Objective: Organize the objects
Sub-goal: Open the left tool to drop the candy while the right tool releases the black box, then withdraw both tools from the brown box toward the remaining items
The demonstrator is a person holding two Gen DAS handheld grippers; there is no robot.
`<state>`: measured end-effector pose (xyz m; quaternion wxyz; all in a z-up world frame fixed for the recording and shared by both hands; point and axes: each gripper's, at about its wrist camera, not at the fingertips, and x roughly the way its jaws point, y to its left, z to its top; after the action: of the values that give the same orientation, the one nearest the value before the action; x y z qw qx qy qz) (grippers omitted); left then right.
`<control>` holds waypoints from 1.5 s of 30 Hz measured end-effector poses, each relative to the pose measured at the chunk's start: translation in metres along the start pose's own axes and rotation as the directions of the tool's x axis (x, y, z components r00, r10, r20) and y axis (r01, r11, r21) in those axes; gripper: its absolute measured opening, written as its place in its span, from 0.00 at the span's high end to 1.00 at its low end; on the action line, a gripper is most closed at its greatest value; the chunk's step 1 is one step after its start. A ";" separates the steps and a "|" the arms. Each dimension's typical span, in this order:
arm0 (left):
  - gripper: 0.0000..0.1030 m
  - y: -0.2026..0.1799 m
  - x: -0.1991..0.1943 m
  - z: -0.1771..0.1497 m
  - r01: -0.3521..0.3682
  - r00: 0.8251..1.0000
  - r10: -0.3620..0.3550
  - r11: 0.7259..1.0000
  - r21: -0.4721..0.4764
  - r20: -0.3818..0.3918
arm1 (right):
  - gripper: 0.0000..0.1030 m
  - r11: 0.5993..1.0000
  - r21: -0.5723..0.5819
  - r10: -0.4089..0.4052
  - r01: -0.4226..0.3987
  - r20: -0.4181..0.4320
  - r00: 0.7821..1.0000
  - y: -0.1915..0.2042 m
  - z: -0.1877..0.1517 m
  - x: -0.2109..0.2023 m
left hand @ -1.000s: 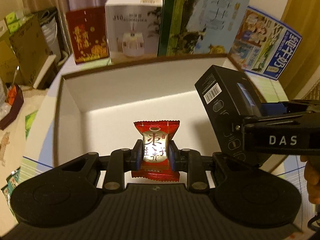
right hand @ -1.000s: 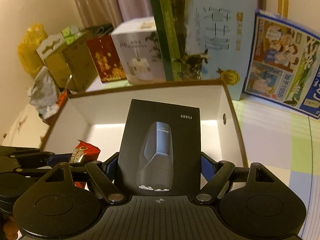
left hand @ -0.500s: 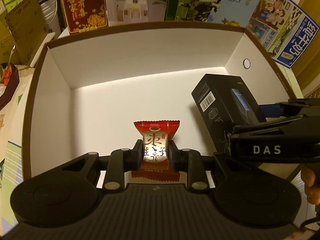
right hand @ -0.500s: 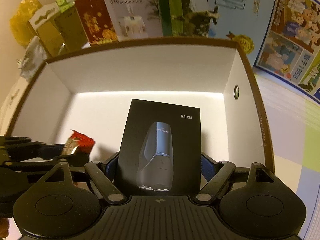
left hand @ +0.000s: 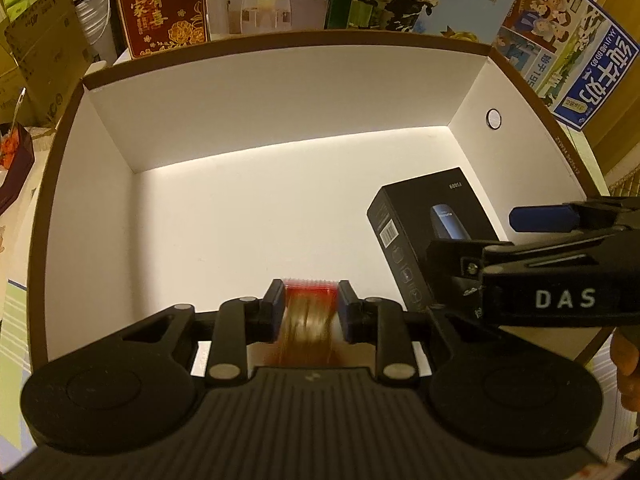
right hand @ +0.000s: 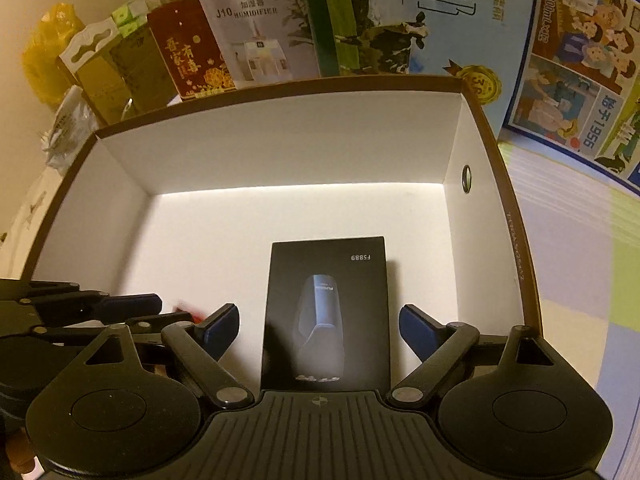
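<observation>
A large cardboard box (left hand: 280, 38), white inside with a brown rim, fills both views. My left gripper (left hand: 311, 306) is over its near edge, fingers close around a red snack packet (left hand: 308, 320). The packet is motion-blurred and sits low between the pads. A black shaver box (right hand: 328, 304) lies flat on the white floor at the right side, also seen in the left wrist view as the black shaver box (left hand: 424, 216). My right gripper (right hand: 318, 316) stands open, one finger on each side of it, with gaps. The left gripper (right hand: 132, 306) shows at the left edge.
Behind the big box stand a red gift carton (left hand: 160, 8), a white humidifier carton (right hand: 256, 32) and milk cartons (right hand: 420, 20). Bags and small cartons (right hand: 100, 76) crowd the back left. A checked cloth (right hand: 580, 280) lies to the right. A hand (left hand: 626, 356) holds the right gripper.
Both grippers dropped lower into the big box. The right gripper opened and the shaver box now lies on the floor. The red packet slid down between the left fingers and blurs.
</observation>
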<state>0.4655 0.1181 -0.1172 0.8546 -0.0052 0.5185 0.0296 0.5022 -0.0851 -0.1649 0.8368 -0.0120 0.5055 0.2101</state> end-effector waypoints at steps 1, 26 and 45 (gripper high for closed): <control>0.71 0.000 -0.001 0.000 -0.006 1.000 0.006 1.000 0.003 0.004 | 0.18 1.000 0.004 0.007 -0.007 0.004 1.000 -0.001 -0.001 -0.002; 0.27 0.005 -0.076 -0.018 -0.031 0.991 0.030 0.999 0.010 0.129 | 0.09 0.997 0.062 0.027 -0.036 0.138 0.990 0.005 -0.031 -0.076; 0.18 0.014 -0.155 -0.077 -0.038 0.978 0.038 0.999 -0.005 0.207 | 0.07 0.991 0.129 0.008 -0.040 0.239 0.971 0.008 -0.100 -0.150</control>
<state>0.3253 0.1219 -0.0148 0.9032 0.0073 0.4265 0.0465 0.3553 -0.1521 -0.0843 0.8875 0.0750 0.4147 0.1862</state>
